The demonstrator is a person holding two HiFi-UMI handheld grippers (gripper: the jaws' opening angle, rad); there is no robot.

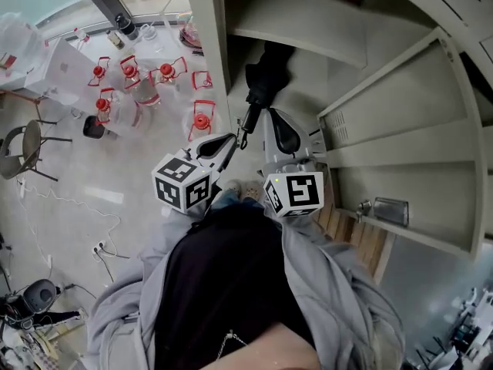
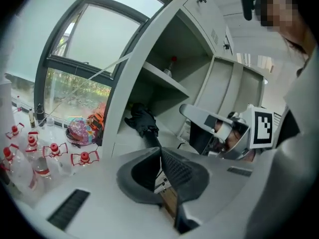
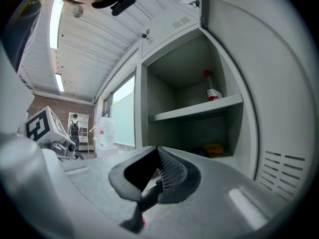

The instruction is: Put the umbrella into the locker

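The open locker (image 1: 206,60) is faced by both grippers. The black umbrella (image 1: 266,72) is laid in its lower compartment, just ahead of the jaw tips. The left gripper (image 2: 160,150) is closed completely and empty. The right gripper (image 3: 157,150) is likewise seen closed, with nothing made out in its hold.
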